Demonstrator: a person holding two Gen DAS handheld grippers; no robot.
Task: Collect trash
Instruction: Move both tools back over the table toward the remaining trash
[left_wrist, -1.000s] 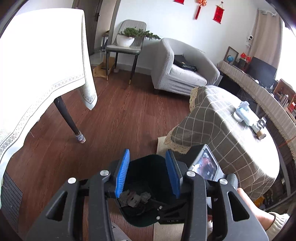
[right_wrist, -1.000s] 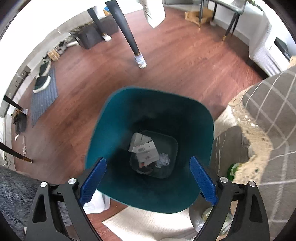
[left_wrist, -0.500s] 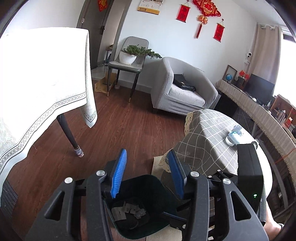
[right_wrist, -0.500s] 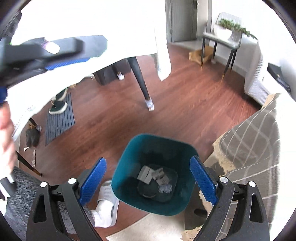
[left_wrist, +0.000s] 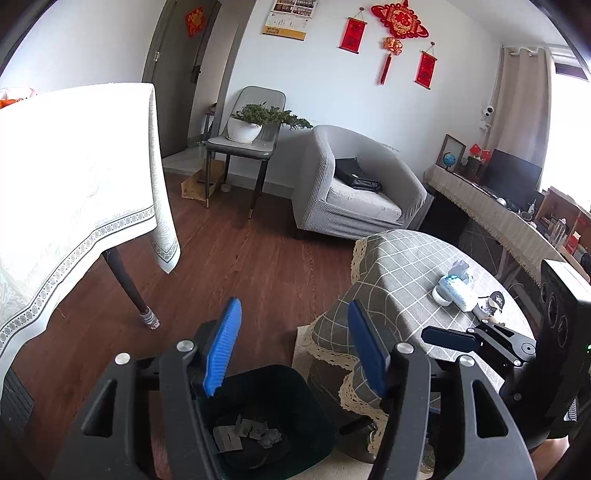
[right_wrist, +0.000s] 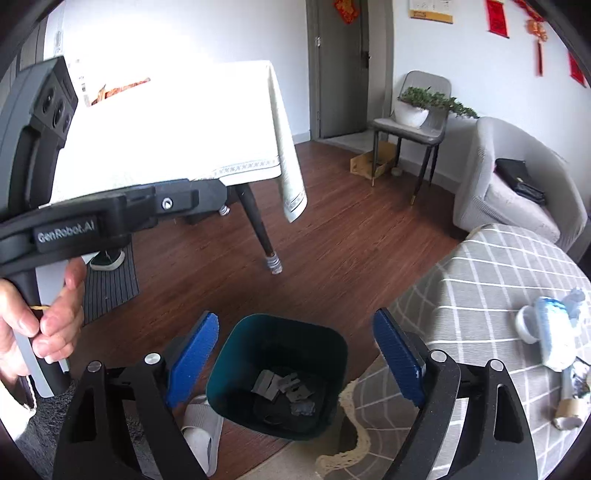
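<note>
Where a second ago both looked closely into it, the dark teal plastic bin of paper scraps on the floor now sits lower; left tool opening, right tool closing, both empty.

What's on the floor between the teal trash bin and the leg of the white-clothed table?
Only bare wood floor between the bin and the table leg, clearest in the right wrist view.
</note>
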